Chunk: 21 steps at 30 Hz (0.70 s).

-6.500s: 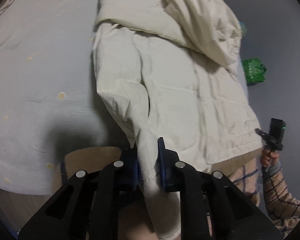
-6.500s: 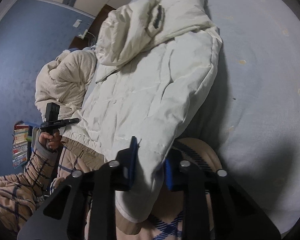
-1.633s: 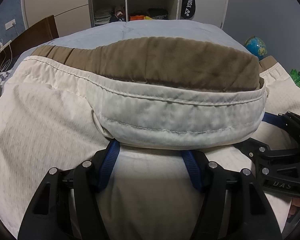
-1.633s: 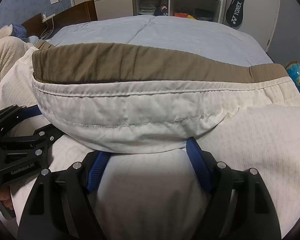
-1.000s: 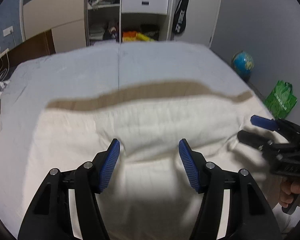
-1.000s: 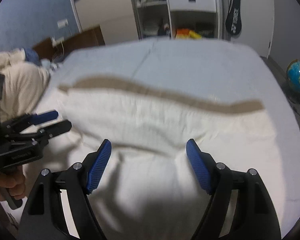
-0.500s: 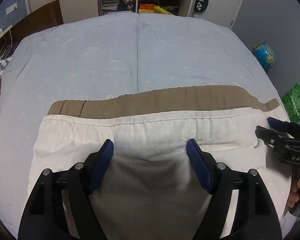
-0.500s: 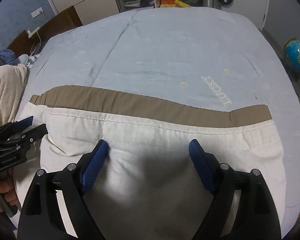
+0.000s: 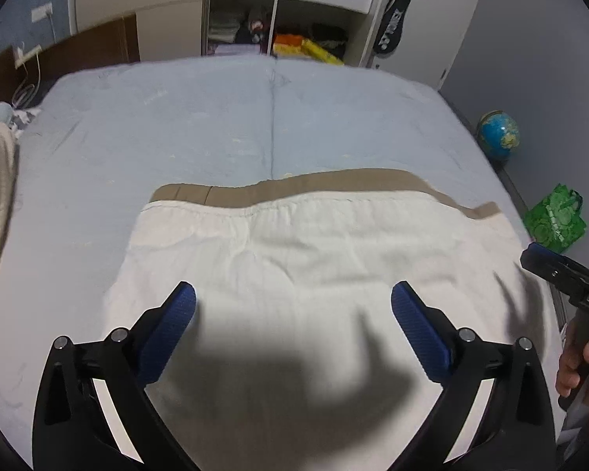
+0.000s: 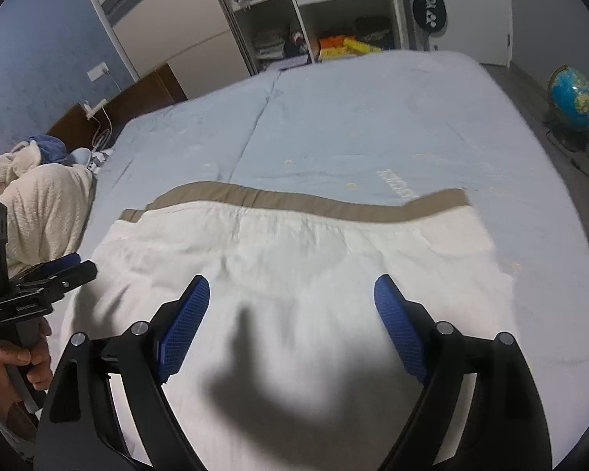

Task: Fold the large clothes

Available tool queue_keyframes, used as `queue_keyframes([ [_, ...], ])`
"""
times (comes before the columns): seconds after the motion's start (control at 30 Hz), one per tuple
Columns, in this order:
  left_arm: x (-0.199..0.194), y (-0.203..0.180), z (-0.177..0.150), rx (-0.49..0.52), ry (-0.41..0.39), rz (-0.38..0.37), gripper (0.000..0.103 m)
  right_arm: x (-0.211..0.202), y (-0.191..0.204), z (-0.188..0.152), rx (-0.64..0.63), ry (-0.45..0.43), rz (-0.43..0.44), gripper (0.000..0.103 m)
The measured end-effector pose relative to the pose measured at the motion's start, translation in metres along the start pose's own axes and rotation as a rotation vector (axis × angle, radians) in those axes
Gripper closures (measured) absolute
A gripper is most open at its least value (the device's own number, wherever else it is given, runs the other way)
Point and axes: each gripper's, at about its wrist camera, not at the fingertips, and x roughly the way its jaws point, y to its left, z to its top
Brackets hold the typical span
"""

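Two tongs hang above the bed (image 9: 216,125), and both stand wide apart with nothing between the pads. The left tongs (image 9: 293,302) have just been opening to their fullest spread; the right tongs (image 10: 291,294) have just been opening too, and neither pair touches cloth in these views. The cream jacket (image 9: 314,259) lies folded over on the pale blue cover, filling the near half of the bed, with its brown hem band (image 9: 326,182) running across at about twelve o'clock from each set of pads. In the left view the right tongs show at three o'clock beside the jacket's edge; in the right view the left tongs sit at nine o'clock.

Judging by the flat lie, a lengthwise fold looks just released, so the step in hand is letting go and drawing clear. Next comes a fresh hold, probably on the jacket's side edges or near corners, taken evenly by both hands so the padded layers stay aligned when doubled over again.
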Motion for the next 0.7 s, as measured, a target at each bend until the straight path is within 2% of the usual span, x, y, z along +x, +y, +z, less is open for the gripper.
queue_keyframes([
  [0.2,-0.069,-0.02,-0.04,0.032,-0.059,-0.024,0.006,-0.053,0.002,-0.039,-0.036,-0.03,-0.026,0.021],
  [0.3,-0.094,-0.027,-0.066,0.052,-0.058,0.024,0.006,-0.071,0.009,-0.062,-0.058,-0.034,-0.03,0.018],
  [0.47,-0.124,-0.023,-0.102,0.039,-0.097,0.056,0.006,-0.111,0.019,-0.113,-0.088,-0.068,-0.045,0.012],
  [0.57,-0.14,-0.021,-0.127,0.055,-0.128,0.078,0.006,-0.13,0.023,-0.139,-0.091,-0.08,-0.053,0.012],
  [0.7,-0.154,-0.014,-0.159,0.054,-0.125,0.082,0.006,-0.156,0.024,-0.17,-0.082,-0.1,-0.06,0.011],
])
